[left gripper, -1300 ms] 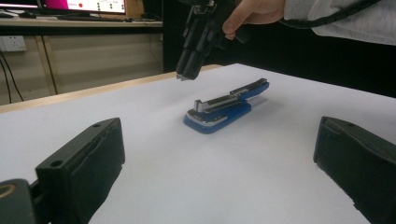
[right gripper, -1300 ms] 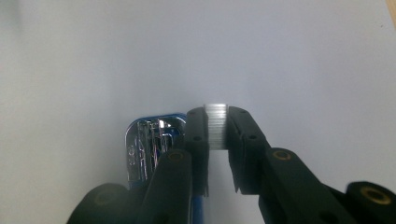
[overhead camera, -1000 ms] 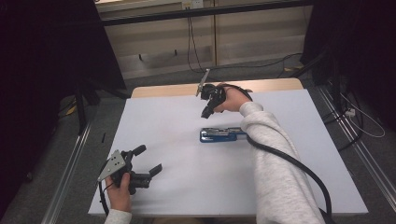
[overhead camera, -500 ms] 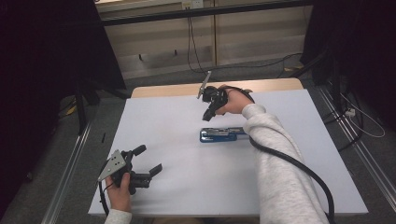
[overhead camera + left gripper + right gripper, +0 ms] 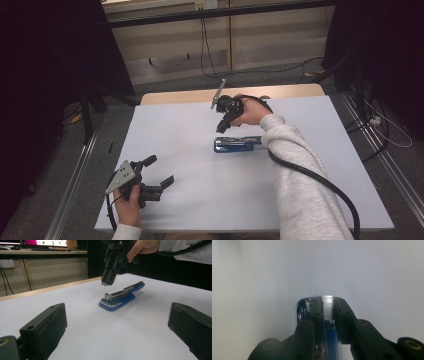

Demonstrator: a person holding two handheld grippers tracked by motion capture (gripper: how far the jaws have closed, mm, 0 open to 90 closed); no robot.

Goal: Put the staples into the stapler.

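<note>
Stapler (image 5: 237,144) (blue, no readable label) lies beneath the narrowly parted, empty right gripper (image 5: 221,127).

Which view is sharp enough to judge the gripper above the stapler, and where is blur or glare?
Left gripper view: blue stapler and right gripper above it are sharp, its own near jaws soft. Right gripper view: near jaws blurred, glare on something ribbed between them. High view: evenly lit, dim surroundings.

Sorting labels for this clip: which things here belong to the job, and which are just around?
In the job:
- blue stapler
- right gripper, hovering just above it
- left gripper, waiting open

Just around:
- white table
- floor cables
</note>
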